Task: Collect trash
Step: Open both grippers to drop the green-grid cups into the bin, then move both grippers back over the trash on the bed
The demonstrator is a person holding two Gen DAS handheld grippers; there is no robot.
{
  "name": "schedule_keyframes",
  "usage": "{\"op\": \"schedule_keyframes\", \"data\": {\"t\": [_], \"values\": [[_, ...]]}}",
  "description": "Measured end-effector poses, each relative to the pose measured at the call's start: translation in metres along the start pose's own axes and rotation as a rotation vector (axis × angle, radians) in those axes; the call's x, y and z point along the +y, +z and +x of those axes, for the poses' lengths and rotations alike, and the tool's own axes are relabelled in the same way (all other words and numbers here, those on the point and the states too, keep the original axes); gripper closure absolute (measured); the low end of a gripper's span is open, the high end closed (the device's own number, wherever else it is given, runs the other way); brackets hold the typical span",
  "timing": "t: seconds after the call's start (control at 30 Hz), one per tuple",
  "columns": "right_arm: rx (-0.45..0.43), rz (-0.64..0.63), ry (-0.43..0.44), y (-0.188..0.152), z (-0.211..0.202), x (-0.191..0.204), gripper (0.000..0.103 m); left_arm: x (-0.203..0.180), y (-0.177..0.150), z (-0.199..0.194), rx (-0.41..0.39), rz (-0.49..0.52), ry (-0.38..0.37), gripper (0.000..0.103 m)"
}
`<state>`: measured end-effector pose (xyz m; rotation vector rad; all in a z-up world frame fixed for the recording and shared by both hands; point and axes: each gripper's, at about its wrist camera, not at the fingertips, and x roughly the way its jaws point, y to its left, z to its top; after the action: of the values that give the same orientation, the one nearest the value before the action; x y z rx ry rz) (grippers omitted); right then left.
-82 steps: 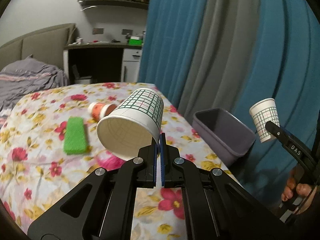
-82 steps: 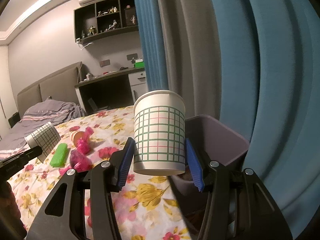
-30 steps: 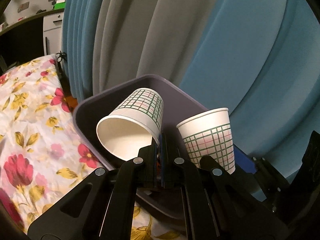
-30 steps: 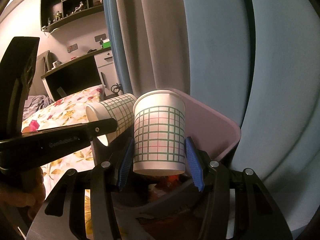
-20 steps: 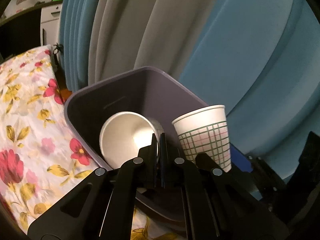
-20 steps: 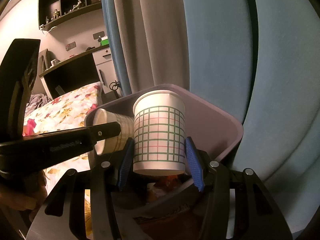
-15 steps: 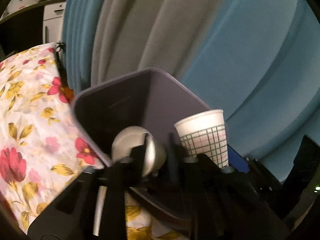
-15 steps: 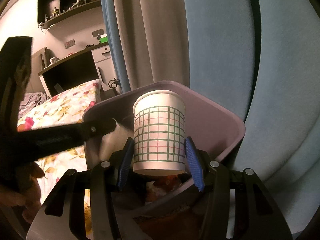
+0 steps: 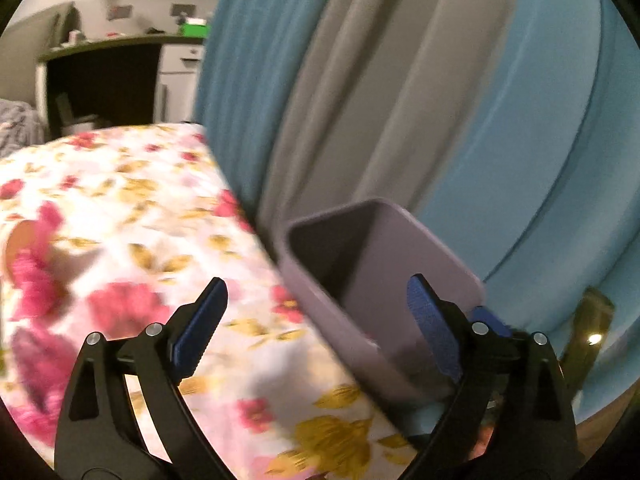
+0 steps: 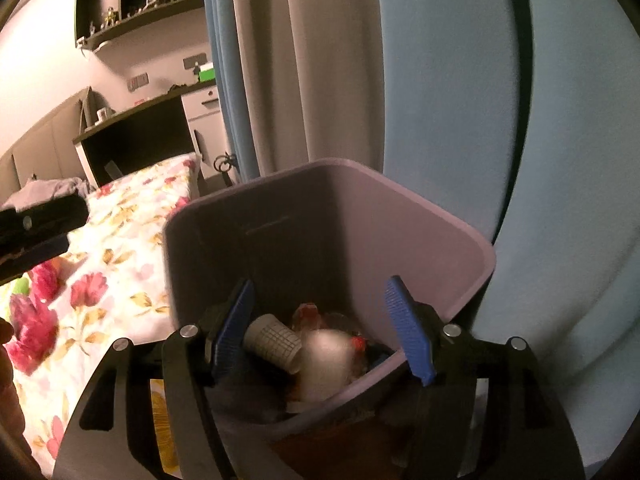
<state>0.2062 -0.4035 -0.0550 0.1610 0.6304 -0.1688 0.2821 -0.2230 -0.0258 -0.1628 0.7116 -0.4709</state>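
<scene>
A purple trash bin (image 10: 420, 216) stands beside the bed, in front of the curtains; it also shows in the left wrist view (image 9: 400, 248). My right gripper (image 10: 320, 324) is open and empty right above the bin. Inside lie a checked paper cup (image 10: 272, 338) on its side, a second, blurred cup (image 10: 324, 364) and red scraps. My left gripper (image 9: 316, 320) is open and empty over the bed's edge, left of the bin. Pink wrappers (image 9: 36, 272) and an orange-rimmed cup (image 9: 18, 240) lie on the floral bedspread at the left.
The floral bed (image 9: 140, 216) fills the left of both views. Blue and grey curtains (image 9: 400, 80) hang behind the bin. A dark desk (image 10: 132, 140) and wall shelves stand at the far end of the room. My left gripper shows at the left edge of the right wrist view (image 10: 28, 228).
Both grippers have opened and let their checked cups fall into the bin. My left gripper has swung left, away from the bin, towards the bed.
</scene>
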Motion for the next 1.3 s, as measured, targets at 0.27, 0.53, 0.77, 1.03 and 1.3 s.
{"op": "schedule_keyframes", "data": {"t": [0.27,0.53,0.77,1.03,1.3], "values": [[-0.069,-0.011,0.070,0.000,-0.043,0.026,0.030,0.047,-0.014,-0.068,-0.069,0.021,0.169,0.013],[-0.085,-0.090,0.188,-0.008,-0.066,0.084,0.030,0.111,-0.049,-0.118,-0.093,-0.009,0.361,0.013],[-0.077,-0.138,0.253,-0.016,-0.074,0.123,0.030,0.167,-0.075,-0.155,-0.103,-0.126,0.474,0.013],[-0.043,-0.174,0.295,-0.020,-0.075,0.158,0.030,0.178,-0.078,-0.147,-0.072,-0.150,0.448,0.013],[0.017,-0.260,0.363,-0.030,-0.062,0.214,0.030,0.221,-0.085,-0.168,-0.095,-0.284,0.517,0.013]]}}
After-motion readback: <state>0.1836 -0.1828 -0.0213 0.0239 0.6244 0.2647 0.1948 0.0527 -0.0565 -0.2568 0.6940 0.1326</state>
